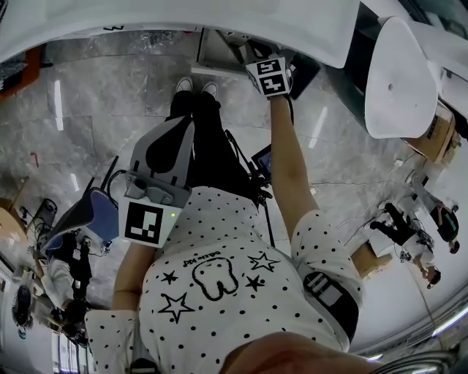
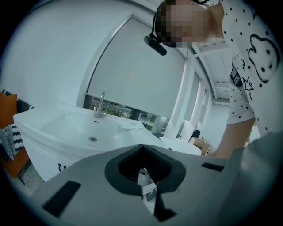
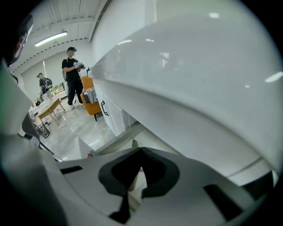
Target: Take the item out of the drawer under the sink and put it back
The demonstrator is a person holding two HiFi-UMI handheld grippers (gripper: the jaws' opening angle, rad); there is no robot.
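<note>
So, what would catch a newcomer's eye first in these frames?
The white polka-dot shirt with a tooth and stars fills the lower head view. Above it the right gripper, shut, stretches to the drawer under the white sink at the top. The left gripper is held close to the body at left.

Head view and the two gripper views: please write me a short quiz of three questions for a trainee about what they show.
1. True or false: the left gripper reaches in under the sink.
2. The right gripper has its jaws: A) wide apart, B) together, C) out of view.
3. In the left gripper view, what stands upright at the back of the sink?
Key: 1 false, the right gripper does; 2 B; 3 the faucet.
</note>
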